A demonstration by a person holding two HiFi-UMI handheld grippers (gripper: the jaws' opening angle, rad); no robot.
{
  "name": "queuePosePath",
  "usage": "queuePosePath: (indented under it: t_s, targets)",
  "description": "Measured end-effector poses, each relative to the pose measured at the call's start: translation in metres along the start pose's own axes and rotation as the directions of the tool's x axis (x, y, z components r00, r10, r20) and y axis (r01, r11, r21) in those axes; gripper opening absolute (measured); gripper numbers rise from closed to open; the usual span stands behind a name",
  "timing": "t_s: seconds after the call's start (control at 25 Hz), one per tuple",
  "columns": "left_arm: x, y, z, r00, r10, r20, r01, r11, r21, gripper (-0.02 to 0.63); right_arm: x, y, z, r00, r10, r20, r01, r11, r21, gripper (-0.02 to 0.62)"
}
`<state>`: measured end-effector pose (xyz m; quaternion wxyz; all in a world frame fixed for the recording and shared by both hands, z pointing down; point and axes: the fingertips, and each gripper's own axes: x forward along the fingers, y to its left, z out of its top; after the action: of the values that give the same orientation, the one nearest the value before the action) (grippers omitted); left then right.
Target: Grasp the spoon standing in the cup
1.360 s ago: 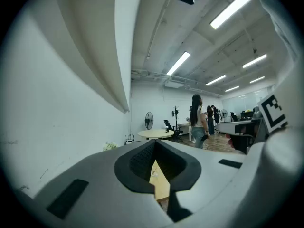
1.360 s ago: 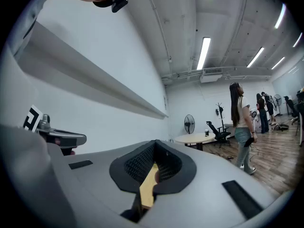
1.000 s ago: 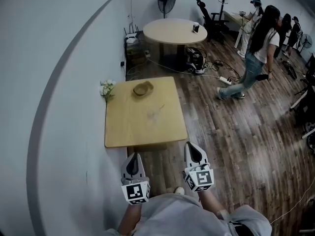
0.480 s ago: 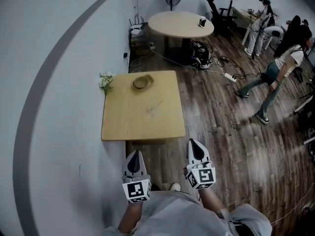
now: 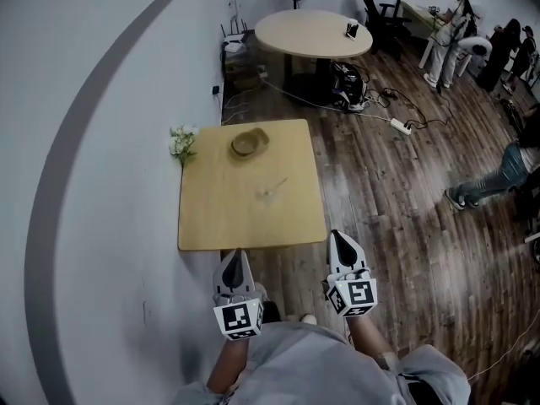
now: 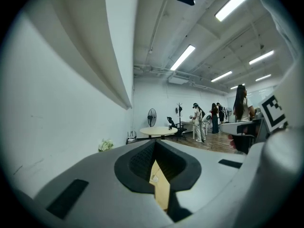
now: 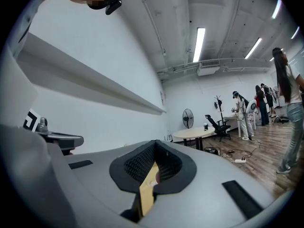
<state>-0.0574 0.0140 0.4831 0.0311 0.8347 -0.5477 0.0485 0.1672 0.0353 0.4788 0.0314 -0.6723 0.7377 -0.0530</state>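
Note:
A square wooden table (image 5: 219, 218) stands against the wall in the head view. On its far part sits a low brown cup or bowl (image 5: 250, 143). A small pale spoon-like thing (image 5: 274, 188) lies flat near the table's middle; I see nothing standing in the cup. My left gripper (image 5: 238, 258) and right gripper (image 5: 341, 241) hover just short of the table's front edge, both shut and empty. In the left gripper view the left gripper (image 6: 156, 151) shows only a thin slit with table wood behind it, and in the right gripper view the right gripper (image 7: 154, 148) looks the same.
White flowers (image 5: 180, 142) sit at the table's far left corner by the wall. Farther back stand a round table (image 5: 312, 32), a fan and office chairs. Cables and a power strip (image 5: 396, 125) lie on the wood floor. People (image 5: 460, 15) stand far right.
Both grippers have come slightly closer to the table's front edge. The person on the right has walked off toward the right edge of the head view.

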Motion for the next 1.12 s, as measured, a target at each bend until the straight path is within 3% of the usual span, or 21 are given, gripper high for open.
queuePosePath:
  t_s: [0.4, 0.76, 1.12]
  targets:
    - [0.089, 0.035, 0.026, 0.988, -0.148, 0.044, 0.147, 0.989, 0.012, 0.002, 0.087, 0.0, 0.013, 0.994, -0.107, 0.024, 0.107, 0.994, -0.005, -0.002]
    - [0.135, 0.081, 0.022, 0.984, -0.175, 0.035, 0.174, 0.984, 0.029, 0.002, 0.133, 0.021, -0.007, 0.99, -0.144, 0.004, 0.144, 0.989, 0.024, -0.002]
    - [0.158, 0.081, 0.034, 0.993, -0.103, 0.052, 0.104, 0.995, -0.006, 0.002, 0.172, 0.006, -0.04, 0.992, -0.092, -0.084, 0.095, 0.995, 0.038, -0.002]
